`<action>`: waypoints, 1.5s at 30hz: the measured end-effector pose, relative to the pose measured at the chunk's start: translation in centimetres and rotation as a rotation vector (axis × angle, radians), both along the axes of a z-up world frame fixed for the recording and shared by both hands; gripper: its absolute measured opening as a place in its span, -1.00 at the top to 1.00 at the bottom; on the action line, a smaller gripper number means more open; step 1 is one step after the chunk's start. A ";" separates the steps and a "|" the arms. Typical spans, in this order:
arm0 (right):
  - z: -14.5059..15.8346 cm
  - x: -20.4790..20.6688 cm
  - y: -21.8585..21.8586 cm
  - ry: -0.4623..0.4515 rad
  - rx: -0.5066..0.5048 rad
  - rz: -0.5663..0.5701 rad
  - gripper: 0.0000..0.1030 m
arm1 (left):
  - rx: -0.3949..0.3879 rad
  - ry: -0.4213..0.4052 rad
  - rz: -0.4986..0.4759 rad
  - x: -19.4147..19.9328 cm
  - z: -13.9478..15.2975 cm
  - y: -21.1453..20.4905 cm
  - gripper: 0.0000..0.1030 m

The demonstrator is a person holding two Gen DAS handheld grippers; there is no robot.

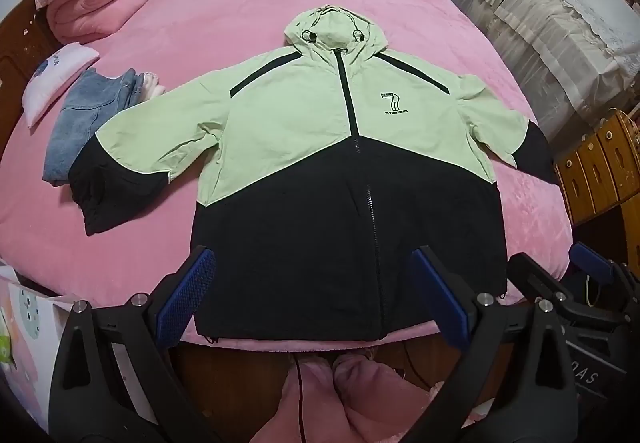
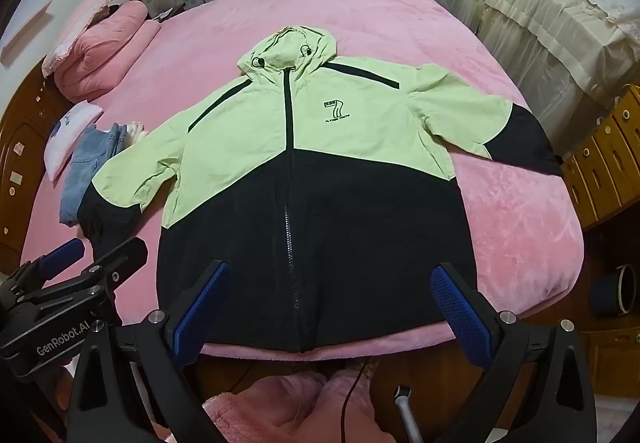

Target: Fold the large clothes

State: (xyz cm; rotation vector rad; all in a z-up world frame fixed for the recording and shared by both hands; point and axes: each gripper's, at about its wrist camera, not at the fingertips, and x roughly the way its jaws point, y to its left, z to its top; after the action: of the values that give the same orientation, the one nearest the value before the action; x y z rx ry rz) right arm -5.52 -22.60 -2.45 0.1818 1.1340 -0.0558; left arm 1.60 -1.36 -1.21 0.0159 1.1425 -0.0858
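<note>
The hooded jacket (image 1: 344, 163), pale green on top and black below, lies flat and face-up on the pink bed (image 1: 224, 15), zipped, hood farthest from the fingers, hem nearest, right at the bed's front edge. Both sleeves are spread out to the sides.

Left gripper (image 1: 312, 295): fingers released, wide apart, holding nothing, hovering above the black hem w/ the zip between them. Right gripper (image 2: 328, 307): same, fingers spread and empty, over the hem approx. either side of the zip. Whether either pad touches cloth can't be told; they look just above it.

Fold judged not yet begun; jacket is fully spread.

What could go wrong:
- Hem sits at the bed edge, so a pull toward the fingers would likely drag the jacket off the front.
- Fabric looks thin and slick; a pinch may catch only the top layer, so front lifts w/o the back and the fold goes crooked.
- Sleeve out left of the left fingers ends beside the folded jeans (image 1: 80, 115); sweeping it in could snag or shift them.
- Sleeve out right of the right fingers reaches the bed's side edge (image 2: 532, 147) and may slip over.
- Both grippers are close together; they could knock each other.
</note>
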 end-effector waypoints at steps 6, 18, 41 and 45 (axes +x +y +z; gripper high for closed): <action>0.1 0.0 0.0 -0.002 -0.004 0.006 -0.96 | 0.002 -0.001 -0.004 0.0 0.0 -0.1 -0.88; 0.0 0.1 -0.1 0.000 0.002 0.001 -0.96 | 0.002 -0.001 -0.004 -0.1 0.0 -0.1 -0.88; 0.9 2.1 -2.9 -0.002 -0.028 0.172 -0.96 | -0.132 -0.010 0.158 0.0 -1.0 -0.6 -0.88; 1.2 2.5 -1.7 -0.133 -0.013 0.254 -0.95 | -0.154 0.014 0.260 -0.6 -2.0 1.7 -0.88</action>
State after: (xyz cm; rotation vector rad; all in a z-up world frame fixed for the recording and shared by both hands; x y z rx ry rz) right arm -3.07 -24.29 -1.25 0.0289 1.0164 0.1719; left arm 1.04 0.30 -3.22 -0.2700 1.1407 0.0571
